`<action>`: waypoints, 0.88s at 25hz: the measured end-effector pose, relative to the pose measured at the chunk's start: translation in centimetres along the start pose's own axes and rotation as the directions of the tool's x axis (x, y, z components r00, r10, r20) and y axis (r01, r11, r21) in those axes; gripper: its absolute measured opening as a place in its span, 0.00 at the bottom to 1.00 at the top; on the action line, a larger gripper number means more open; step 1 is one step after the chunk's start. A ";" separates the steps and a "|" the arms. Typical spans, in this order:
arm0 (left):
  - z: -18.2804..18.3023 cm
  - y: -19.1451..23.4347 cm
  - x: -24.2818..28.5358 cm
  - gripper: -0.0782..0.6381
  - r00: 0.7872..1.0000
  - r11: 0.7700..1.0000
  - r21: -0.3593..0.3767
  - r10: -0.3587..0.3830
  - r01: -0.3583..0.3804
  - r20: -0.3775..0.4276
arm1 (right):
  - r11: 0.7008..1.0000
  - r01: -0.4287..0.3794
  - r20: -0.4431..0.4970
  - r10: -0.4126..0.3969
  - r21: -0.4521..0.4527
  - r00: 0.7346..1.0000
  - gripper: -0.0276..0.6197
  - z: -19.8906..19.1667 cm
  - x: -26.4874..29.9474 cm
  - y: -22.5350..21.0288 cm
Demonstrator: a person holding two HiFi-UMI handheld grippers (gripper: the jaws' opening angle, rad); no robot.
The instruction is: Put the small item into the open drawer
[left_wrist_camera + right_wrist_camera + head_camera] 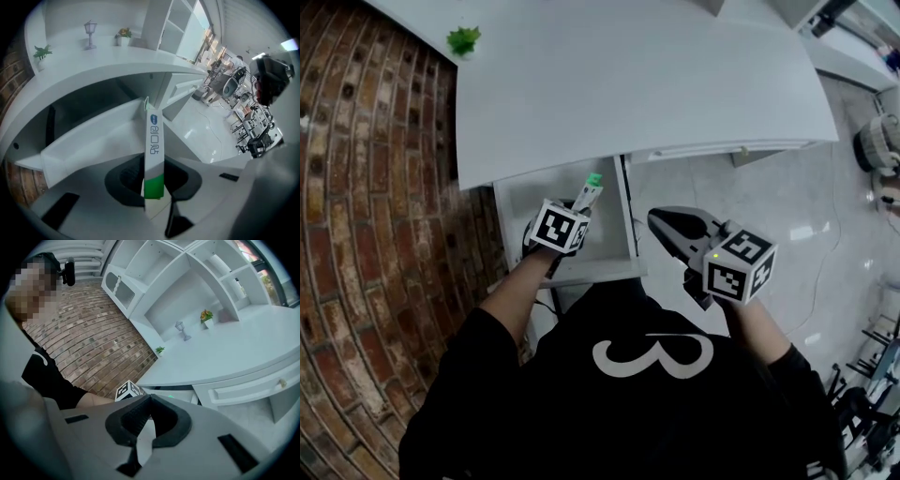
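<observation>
"Two grippers to account for. Start with the left."

"The left gripper (152, 177) is clamped on the green end of a slim white pack (153, 136). The rest of the pack sticks out forward, past the jaws. It is held above the open drawer (581, 270), over the drawer's right half and towards its back. As far as I can judge, it is clear of the drawer's bottom."

"And the right?"

"The right gripper (656, 219) has its jaws pressed together with nothing between them. It hangs just to the right of the drawer, outside its side wall and over the pale floor (750, 197)."

"Condition of the drawer?"

"It is pulled out from under the white desk (628, 84). What shows of its inside looks bare, though the left gripper covers part of it."

"How will the pack handle?"

"I judge it light and thin, probably a card or foil sleeve, smooth-faced and with some give. It is held by one end only, so the long free end could swing or the pack could twist between the pads. I see nothing fragile about it, but a hard squeeze might crease it."

"Where should it be held?"

"Across the flat faces, as it is now. A hold nearer the middle would carry steadier, though the end grip lets the pack reach further into the drawer."

"Risk at the next move?"

"Dropped from this height, so light a thing may flutter or land against the drawer wall. Lowering it close to the bottom before letting go looks safer."
</observation>
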State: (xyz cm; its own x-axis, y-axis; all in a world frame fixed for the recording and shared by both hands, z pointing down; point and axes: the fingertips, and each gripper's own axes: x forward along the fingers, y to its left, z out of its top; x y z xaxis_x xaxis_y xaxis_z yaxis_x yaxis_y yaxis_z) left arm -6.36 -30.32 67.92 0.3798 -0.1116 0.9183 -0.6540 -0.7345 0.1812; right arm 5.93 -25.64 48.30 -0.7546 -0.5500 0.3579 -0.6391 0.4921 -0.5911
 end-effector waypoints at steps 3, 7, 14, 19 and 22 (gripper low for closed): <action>-0.8 0.9 1.5 0.22 0.999 1.000 0.023 0.018 -0.017 -0.034 | 1.000 0.006 -0.004 -0.006 0.011 1.000 0.06 -0.2 0.3 -0.4; -2.0 1.5 3.4 0.22 0.996 1.000 0.018 0.026 -0.024 -0.086 | 0.999 0.011 -0.024 -0.010 0.032 1.000 0.06 -1.0 0.5 -1.1; -2.6 2.9 5.8 0.23 0.991 0.996 0.054 0.077 -0.072 -0.112 | 0.998 0.022 -0.050 -0.019 0.055 0.999 0.06 -2.0 0.8 -2.1; -3.1 3.4 6.5 0.23 0.987 0.994 0.053 0.102 -0.096 -0.124 | 0.997 0.025 -0.059 -0.020 0.077 0.998 0.06 -2.7 0.9 -2.7; -3.0 3.3 6.6 0.23 0.988 0.994 0.057 0.103 -0.097 -0.118 | 0.995 0.028 -0.068 -0.022 0.097 0.997 0.06 -3.2 1.0 -3.0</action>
State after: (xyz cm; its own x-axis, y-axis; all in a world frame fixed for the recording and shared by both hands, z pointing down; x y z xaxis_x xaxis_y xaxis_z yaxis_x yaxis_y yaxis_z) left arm -7.94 -31.50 75.65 0.2309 -0.1069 0.9671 -0.6493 -0.7571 0.0714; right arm 6.60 -25.45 52.76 -0.7490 -0.5136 0.4186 -0.6426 0.4088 -0.6481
